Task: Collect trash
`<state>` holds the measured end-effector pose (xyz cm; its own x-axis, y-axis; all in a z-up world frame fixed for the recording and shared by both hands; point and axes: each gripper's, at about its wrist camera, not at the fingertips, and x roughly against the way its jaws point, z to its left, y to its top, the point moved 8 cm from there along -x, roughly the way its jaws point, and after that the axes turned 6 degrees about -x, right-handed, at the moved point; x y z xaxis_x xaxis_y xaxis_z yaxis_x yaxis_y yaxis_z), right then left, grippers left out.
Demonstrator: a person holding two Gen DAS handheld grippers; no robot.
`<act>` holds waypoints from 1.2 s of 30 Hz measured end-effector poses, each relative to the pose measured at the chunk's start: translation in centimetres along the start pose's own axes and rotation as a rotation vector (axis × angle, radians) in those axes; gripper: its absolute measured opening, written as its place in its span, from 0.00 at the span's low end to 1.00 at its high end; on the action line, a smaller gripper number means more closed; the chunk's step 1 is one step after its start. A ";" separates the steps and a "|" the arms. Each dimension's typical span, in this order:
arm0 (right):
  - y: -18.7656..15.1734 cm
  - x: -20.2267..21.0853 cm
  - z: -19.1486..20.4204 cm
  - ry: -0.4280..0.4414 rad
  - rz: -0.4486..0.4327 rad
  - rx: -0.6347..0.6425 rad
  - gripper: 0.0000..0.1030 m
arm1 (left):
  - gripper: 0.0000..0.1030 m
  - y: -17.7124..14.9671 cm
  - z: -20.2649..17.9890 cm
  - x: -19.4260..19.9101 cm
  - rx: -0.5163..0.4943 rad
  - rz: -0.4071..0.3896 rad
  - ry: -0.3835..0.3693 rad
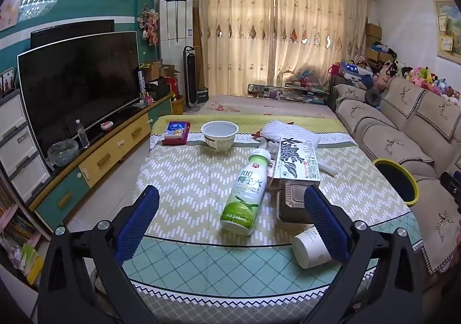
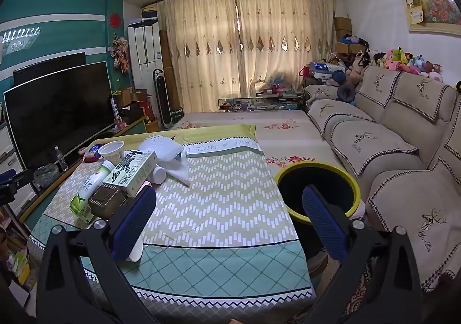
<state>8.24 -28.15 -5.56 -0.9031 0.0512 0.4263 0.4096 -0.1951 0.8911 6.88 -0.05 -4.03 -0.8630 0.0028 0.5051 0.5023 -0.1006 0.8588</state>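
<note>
A living-room table [image 1: 184, 180] under a zigzag cloth, litter gathered on its middle and right side. Your left gripper [image 1: 232, 205] hangs over the near edge with its jaws spread wide and nothing in them; the coconut-water bottle [image 1: 245, 194] lies on its side between the blue pads, touching neither. Just right of the bottle sit a dark plastic clamshell box [image 1: 291, 205] and, resting over it, a printed carton [image 1: 296, 162]. A paper cup [image 1: 309, 247] lies tipped at the table's front edge, partly behind the right-hand pad. Farther back stand a white bowl [image 1: 219, 133], a small red-and-blue box [image 1: 176, 132] and crumpled white foam netting [image 1: 291, 129].

Your right gripper [image 2: 229, 208] is likewise released and empty, over a bare stretch of cloth [image 2: 219, 194] that runs clear to the table's right edge. Just past that edge, between table and sofa [image 2: 403, 151], stands the yellow-rimmed bin [image 2: 288, 175], mouth open and dark. The left half of the table in the left wrist view is open cloth as far as the edge facing the television [image 1: 77, 87].
</note>
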 end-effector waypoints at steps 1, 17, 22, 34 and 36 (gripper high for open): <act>0.0 0.0 0.0 -0.001 -0.001 0.001 0.94 | 0.96 0.0 0.0 0.0 -0.003 -0.001 0.002; -1.1 -0.8 -0.5 0.010 0.025 -0.026 0.94 | 0.96 -0.3 -1.1 -0.1 -0.015 0.006 -0.017; -0.9 -1.0 0.0 0.012 0.031 -0.025 0.94 | 0.96 -0.4 -0.8 0.0 -0.004 0.002 -0.018; -1.1 -1.2 0.1 0.011 0.038 -0.025 0.94 | 0.96 -0.4 -0.7 0.2 -0.007 0.001 -0.019; -1.4 -1.3 0.2 0.013 0.039 -0.027 0.94 | 0.96 -0.4 -0.7 0.2 -0.007 0.003 -0.020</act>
<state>8.83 -27.79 -7.28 -0.8880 0.0304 0.4588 0.4414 -0.2226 0.8692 6.47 -0.71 -4.39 -0.8603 0.0227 0.5093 0.5044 -0.1080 0.8567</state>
